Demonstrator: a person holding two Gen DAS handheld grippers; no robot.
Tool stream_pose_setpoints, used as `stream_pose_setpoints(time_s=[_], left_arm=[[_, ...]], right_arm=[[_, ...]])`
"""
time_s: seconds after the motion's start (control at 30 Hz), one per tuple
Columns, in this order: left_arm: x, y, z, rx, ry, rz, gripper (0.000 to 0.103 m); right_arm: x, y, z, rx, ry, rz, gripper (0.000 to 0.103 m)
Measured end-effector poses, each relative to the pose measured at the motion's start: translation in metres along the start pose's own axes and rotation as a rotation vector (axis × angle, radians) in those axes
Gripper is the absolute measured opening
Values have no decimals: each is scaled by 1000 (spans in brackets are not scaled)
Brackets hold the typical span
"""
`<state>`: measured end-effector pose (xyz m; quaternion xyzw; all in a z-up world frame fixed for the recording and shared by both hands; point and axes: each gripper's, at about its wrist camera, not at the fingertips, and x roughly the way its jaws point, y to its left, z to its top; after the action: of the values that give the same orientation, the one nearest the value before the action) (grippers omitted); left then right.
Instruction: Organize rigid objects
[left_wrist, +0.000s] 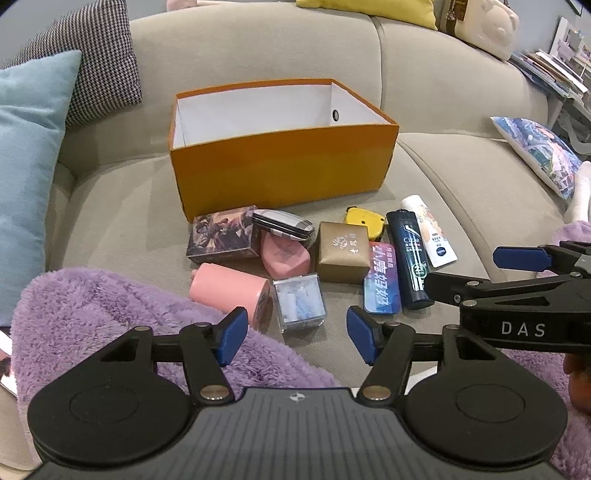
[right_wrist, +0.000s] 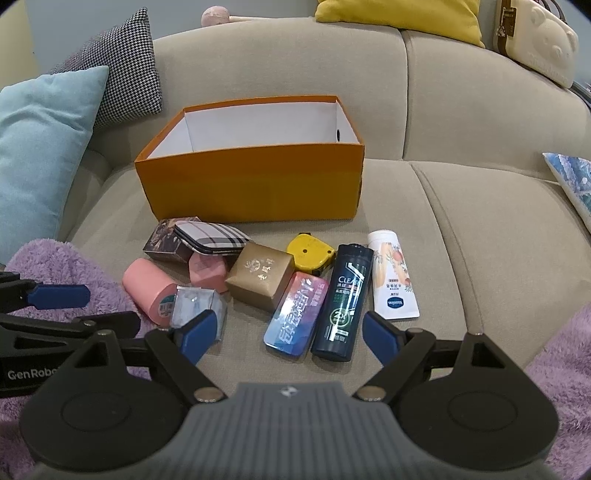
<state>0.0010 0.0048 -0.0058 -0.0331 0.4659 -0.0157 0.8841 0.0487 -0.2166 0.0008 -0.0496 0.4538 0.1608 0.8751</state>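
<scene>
An open orange box (left_wrist: 280, 166) (right_wrist: 251, 184), white inside, stands on the sofa seat. In front of it lie several items: a patterned card box (left_wrist: 221, 238), a plaid case (right_wrist: 212, 238), a pink cylinder (left_wrist: 229, 291) (right_wrist: 147, 286), a clear plastic box (left_wrist: 299, 301), a gold box (left_wrist: 343, 253) (right_wrist: 260, 280), a yellow tape measure (right_wrist: 310, 253), a colourful tin (right_wrist: 297, 314), a dark Clear shampoo bottle (left_wrist: 412, 258) (right_wrist: 345, 299) and a white tube (right_wrist: 391, 280). My left gripper (left_wrist: 297, 336) is open, just short of the clear box. My right gripper (right_wrist: 286, 334) is open, just short of the tin and bottle.
A purple fluffy blanket (left_wrist: 110, 314) (right_wrist: 569, 350) lies at the near side of the seat. A blue cushion (left_wrist: 29, 166) and a houndstooth cushion (left_wrist: 99, 59) sit on the left. A printed cushion (left_wrist: 539, 151) is on the right. A yellow cushion (right_wrist: 399, 14) rests on the backrest.
</scene>
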Motion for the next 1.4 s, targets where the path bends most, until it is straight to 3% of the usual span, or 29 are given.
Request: stream_pose_setpoints(time_s=[0.23,0.5,0.6,0.83,1.03,1.13,1.27,1.3,1.37,1.4], left_arm=[[16,18,3,-73,67,-101,66],[40,52,15,-216,96,-178,64],[47,63,22,-248,85,-179,64],[72,81,42,-278,100,-191,48],[87,97,56,-410,104,-276,49],[98,101,71,-433,111,-274,60],[121,103,83,-468,175,-287,60],[124,103,85,-474,183,-288,58],[128,102,85,-474,184,-299,39],[127,101,84,-471,181,-298,36]], right_arm=[[14,-1,2,0,32,34,81],[50,2,14,-12,124,129,50],[63,4,23,-14,125,140,48],[97,11,54,-13,145,166,48],[121,19,69,-4,166,183,45],[131,22,72,-10,183,179,40],[140,21,77,4,197,175,39],[142,21,78,7,201,179,39],[146,22,81,16,206,183,39],[147,21,82,22,209,186,39]])
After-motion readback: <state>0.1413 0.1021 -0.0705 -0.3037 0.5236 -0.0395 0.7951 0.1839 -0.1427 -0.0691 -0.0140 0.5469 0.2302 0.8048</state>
